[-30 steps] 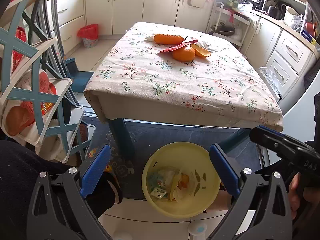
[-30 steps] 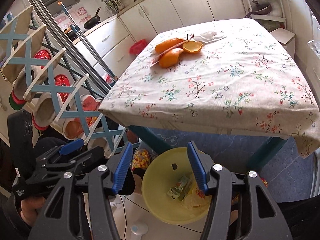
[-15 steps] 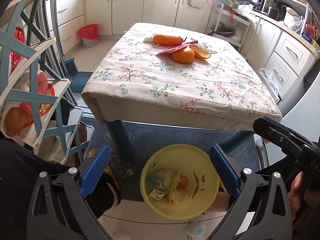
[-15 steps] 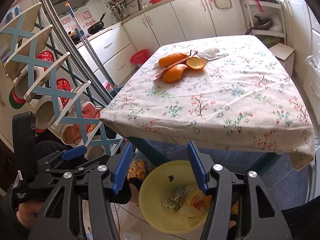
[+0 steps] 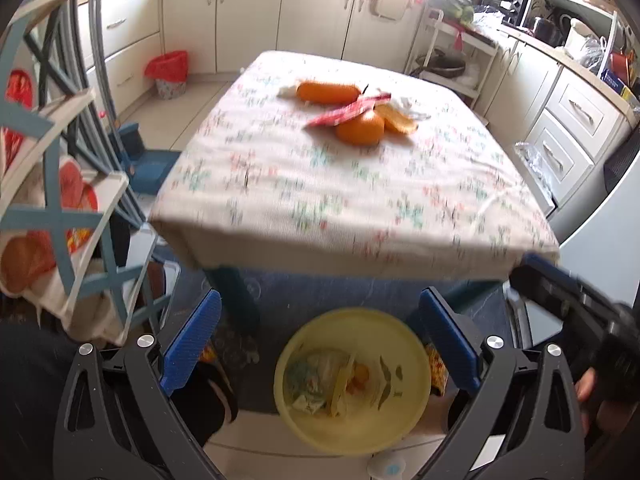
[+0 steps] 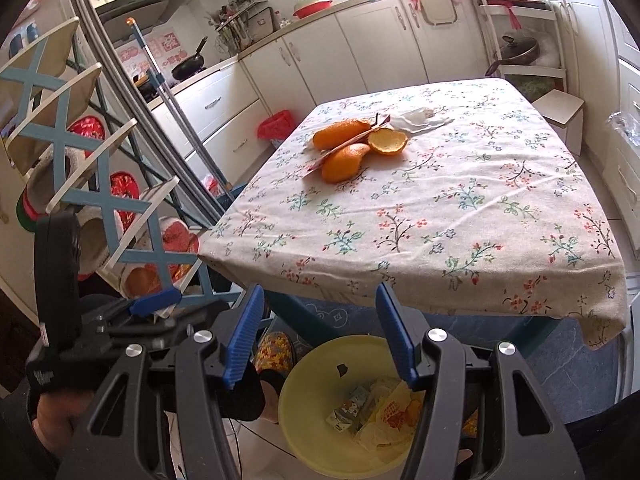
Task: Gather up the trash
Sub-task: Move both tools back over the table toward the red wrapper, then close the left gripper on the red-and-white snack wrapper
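Left gripper (image 5: 320,344) and right gripper (image 6: 320,336) spread, empty, low in frame over yellow bin (image 6: 296,412); orange peels (image 6: 344,148), red wrapper (image 5: 348,110), tissue (image 6: 420,118) upper centre on table (image 6: 480,216); risk: wrapper resting across peels slides off when one is pinched.

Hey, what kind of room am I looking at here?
Most likely a home kitchen. Cream cabinets with a countertop run along the walls, a frying pan sits on the stove, and a table under a floral cloth holds orange peels.
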Tool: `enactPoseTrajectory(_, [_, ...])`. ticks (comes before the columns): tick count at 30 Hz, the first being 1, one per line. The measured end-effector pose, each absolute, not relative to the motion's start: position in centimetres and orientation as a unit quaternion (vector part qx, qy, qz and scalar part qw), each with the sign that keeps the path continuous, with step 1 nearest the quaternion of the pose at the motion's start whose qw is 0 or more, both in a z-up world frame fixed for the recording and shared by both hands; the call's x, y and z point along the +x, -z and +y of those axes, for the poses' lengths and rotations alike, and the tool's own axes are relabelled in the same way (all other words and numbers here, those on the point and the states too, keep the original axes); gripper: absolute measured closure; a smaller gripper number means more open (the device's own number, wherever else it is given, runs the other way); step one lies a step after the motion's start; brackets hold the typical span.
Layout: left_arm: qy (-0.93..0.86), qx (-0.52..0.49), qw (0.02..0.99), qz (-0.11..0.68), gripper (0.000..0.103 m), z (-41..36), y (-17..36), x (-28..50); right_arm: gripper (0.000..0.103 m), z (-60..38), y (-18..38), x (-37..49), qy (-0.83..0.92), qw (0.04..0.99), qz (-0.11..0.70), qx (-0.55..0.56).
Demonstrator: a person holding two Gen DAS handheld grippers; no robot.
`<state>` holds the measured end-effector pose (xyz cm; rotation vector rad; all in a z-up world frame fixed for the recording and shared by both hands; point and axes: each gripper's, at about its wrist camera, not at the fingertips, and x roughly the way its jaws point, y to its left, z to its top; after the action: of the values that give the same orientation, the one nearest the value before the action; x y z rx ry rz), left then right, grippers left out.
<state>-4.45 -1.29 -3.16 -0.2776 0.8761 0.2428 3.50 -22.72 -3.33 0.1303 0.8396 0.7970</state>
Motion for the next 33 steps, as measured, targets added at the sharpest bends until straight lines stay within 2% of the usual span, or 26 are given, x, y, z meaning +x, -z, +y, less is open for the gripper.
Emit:
enactPoseTrajectory(8, [-0.096,-0.116,0.899,0.412,0.008,-0.2,1.1,2.1,0.043,-23.6,3.4,4.3,-0.358,0.839,0.399,0.089])
enactPoseTrajectory(25, [-0.082,-0.095,0.893,0.433,0.008,0.9,2.7,18.2,0.041,-24.4,4.4,5.8,-0.364,0.815,0.428,0.143])
enactPoseTrajectory(28, [-0.086,-0.094,0.886,0.445,0.016,1.3,3.5,19.7,0.041,-24.6,4.6,6.0,-0.365,0.81,0.433,0.151])
enactPoseTrajectory(33, [-0.088,-0.107,0.872,0.469,0.036,2.4,5.2,21.5,0.04,-24.9,4.9,6.5,-0.368,0.803,0.438,0.168])
